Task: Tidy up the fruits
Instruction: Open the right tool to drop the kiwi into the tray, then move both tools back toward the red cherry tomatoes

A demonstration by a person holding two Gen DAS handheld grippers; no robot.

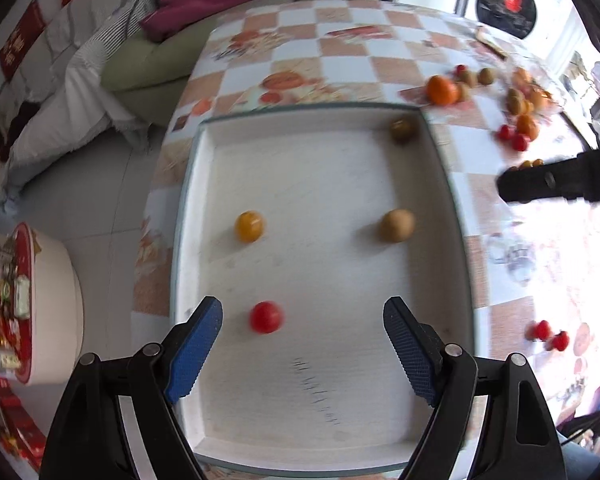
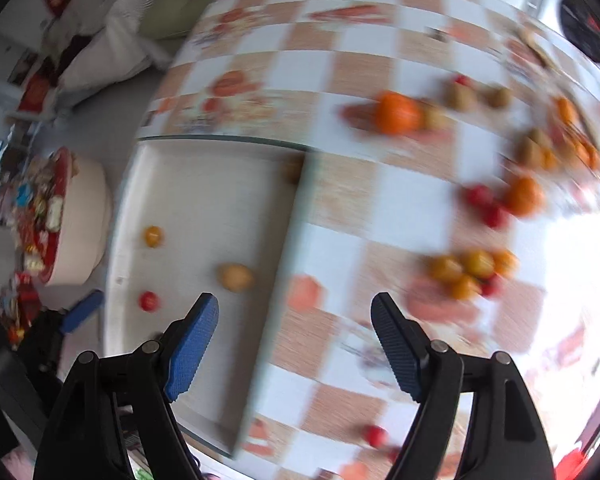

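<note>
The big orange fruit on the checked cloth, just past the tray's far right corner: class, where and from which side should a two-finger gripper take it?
Grip the big orange fruit across its widest middle, coming from above. It is round, so the pads should sit on opposite sides. Smaller brown fruits crowd its right, so approach from the clearer left.

A checkered table [image 1: 340, 64] carries a white tray [image 1: 320, 456] and scattered fruits [image 1: 444, 90].

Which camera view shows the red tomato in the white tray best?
The left wrist view: the red tomato lies large and near the middle of the tray. In the right wrist view it is small and blurred.
</note>
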